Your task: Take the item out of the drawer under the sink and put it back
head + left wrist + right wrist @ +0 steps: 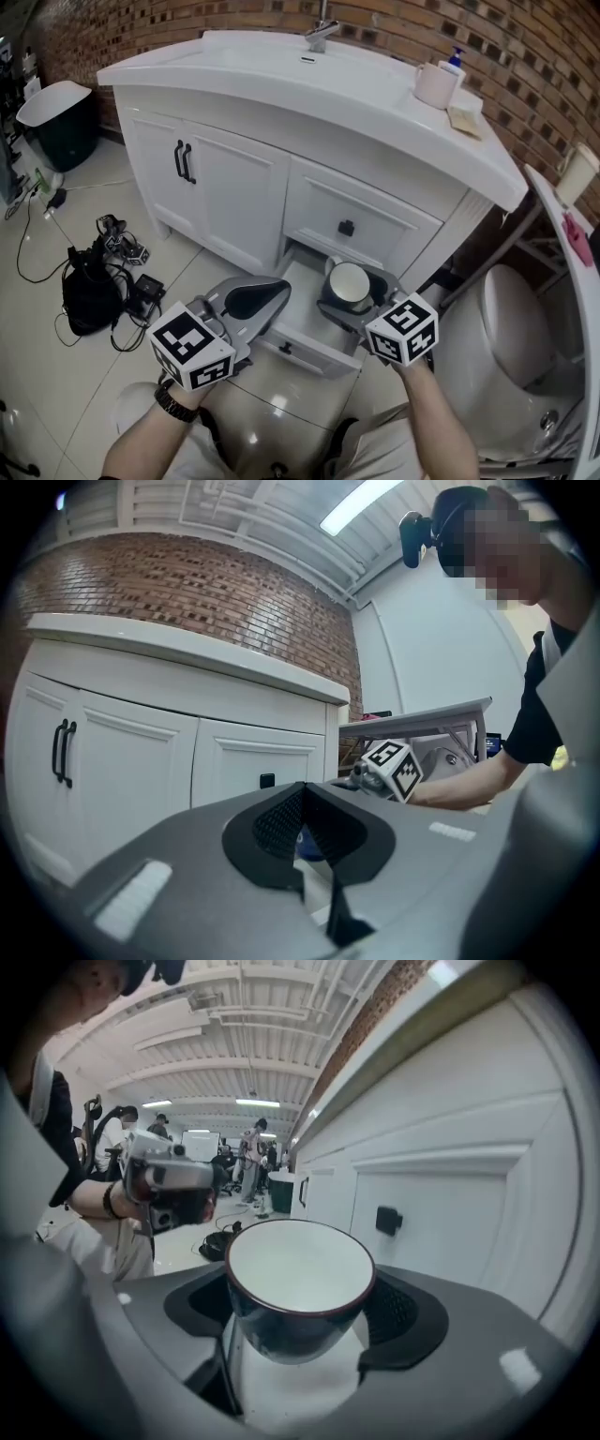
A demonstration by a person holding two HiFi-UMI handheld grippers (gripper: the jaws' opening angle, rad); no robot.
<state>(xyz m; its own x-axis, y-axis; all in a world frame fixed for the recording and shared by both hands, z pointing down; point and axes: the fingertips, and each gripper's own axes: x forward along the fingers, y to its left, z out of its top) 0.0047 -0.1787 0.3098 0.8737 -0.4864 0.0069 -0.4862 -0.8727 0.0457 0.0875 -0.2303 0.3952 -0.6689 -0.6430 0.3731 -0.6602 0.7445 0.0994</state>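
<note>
At the far left one dark bin (56,117) with a white liner stands on the floor. Nearer you lie one black backpack (91,295) and a tangle of cables.

The white vanity (234,202) has two doors, and their two black handles (184,161) sit side by side. Its worktop (281,80) carries one faucet (321,36) at the back.

Your left gripper (277,289) is low in front of the vanity, just left of the open drawer. Its jaws are clenched tip to tip with nothing between them.

There are two drawers, one above the other. The upper drawer (346,228) is closed and has one black knob. The lower drawer (309,354) is pulled out towards you.

One bowl (350,284), white inside and dark outside with a reddish rim, is upright over the right part of the open drawer. Your right gripper (356,298) is grasping it, with one jaw on each side of its wall and the jaws spread wide. The white drawer floor shows under the bowl. Whether the bowl's foot touches that floor cannot be told.

Towards the right end of the worktop stand one pink mug (436,84) and one pump bottle (454,62) just behind it.

Right of the vanity is one toilet (497,328). Above it one paper cup (577,173) stands on a white ledge.
</note>
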